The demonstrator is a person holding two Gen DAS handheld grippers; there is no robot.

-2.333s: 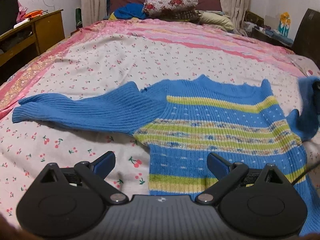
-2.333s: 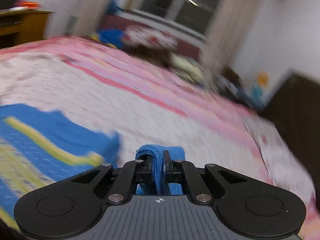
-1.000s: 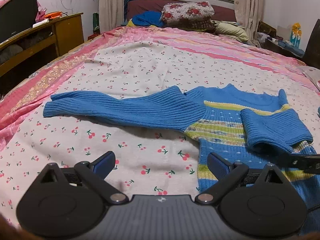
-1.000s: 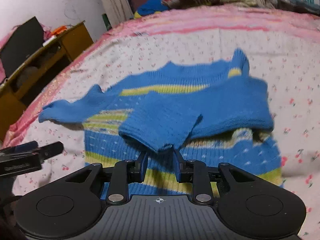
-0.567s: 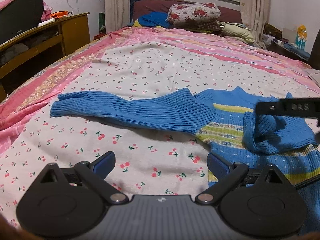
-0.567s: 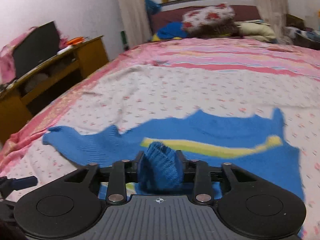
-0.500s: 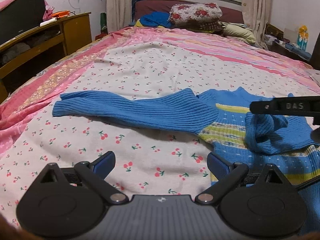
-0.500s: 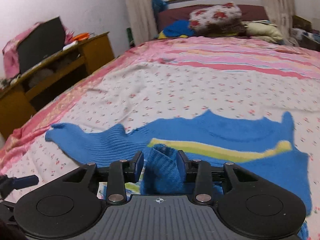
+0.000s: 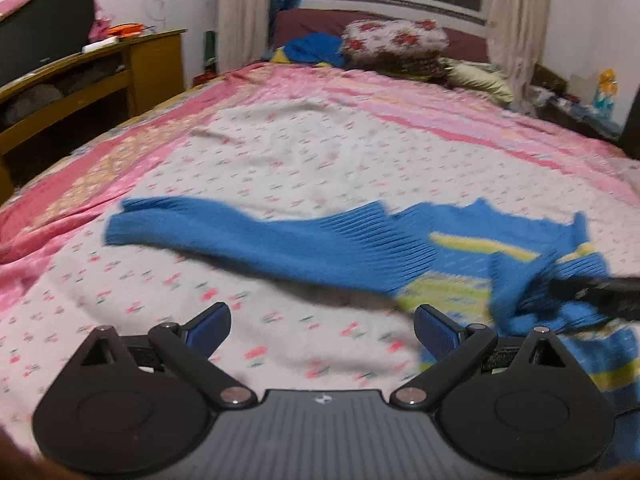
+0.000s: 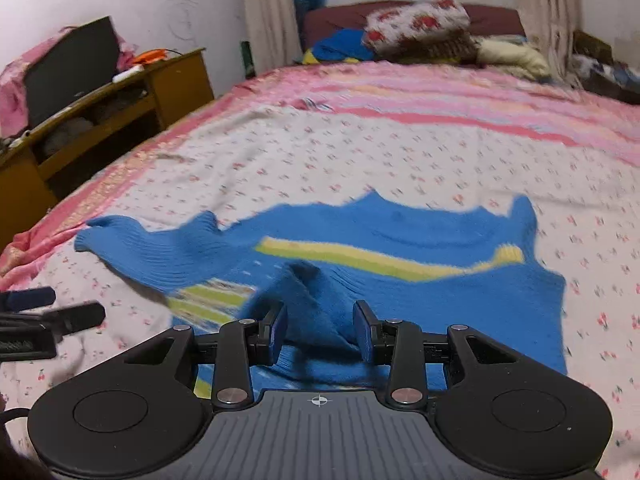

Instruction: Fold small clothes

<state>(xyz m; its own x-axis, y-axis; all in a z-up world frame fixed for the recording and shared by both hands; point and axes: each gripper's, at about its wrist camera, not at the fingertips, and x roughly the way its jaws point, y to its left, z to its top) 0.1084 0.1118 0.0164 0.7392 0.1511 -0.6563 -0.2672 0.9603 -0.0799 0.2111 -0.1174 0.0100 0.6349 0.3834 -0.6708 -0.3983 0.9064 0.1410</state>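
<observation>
A small blue knit sweater (image 10: 400, 240) with yellow-green stripes lies flat on the bed. Its right sleeve (image 10: 316, 312) is folded over the chest. Its left sleeve (image 9: 256, 236) stretches out flat to the left. My right gripper (image 10: 320, 326) is open, its jaws apart on either side of the folded sleeve's cuff. It also shows at the right edge of the left wrist view (image 9: 592, 294). My left gripper (image 9: 322, 326) is wide open and empty over the sheet, near the sweater's lower left. Its fingers (image 10: 52, 316) show in the right wrist view.
The bed has a cherry-print sheet (image 9: 280, 160) with pink borders. Pillows and bedding (image 9: 396, 40) are piled at the headboard. A wooden desk (image 10: 100, 108) with a dark screen stands along the bed's left side. A nightstand (image 9: 580, 112) is at the far right.
My right gripper has opened and let go of the right sleeve, which now lies on the chest. My left gripper has stayed open and shifted a little.
</observation>
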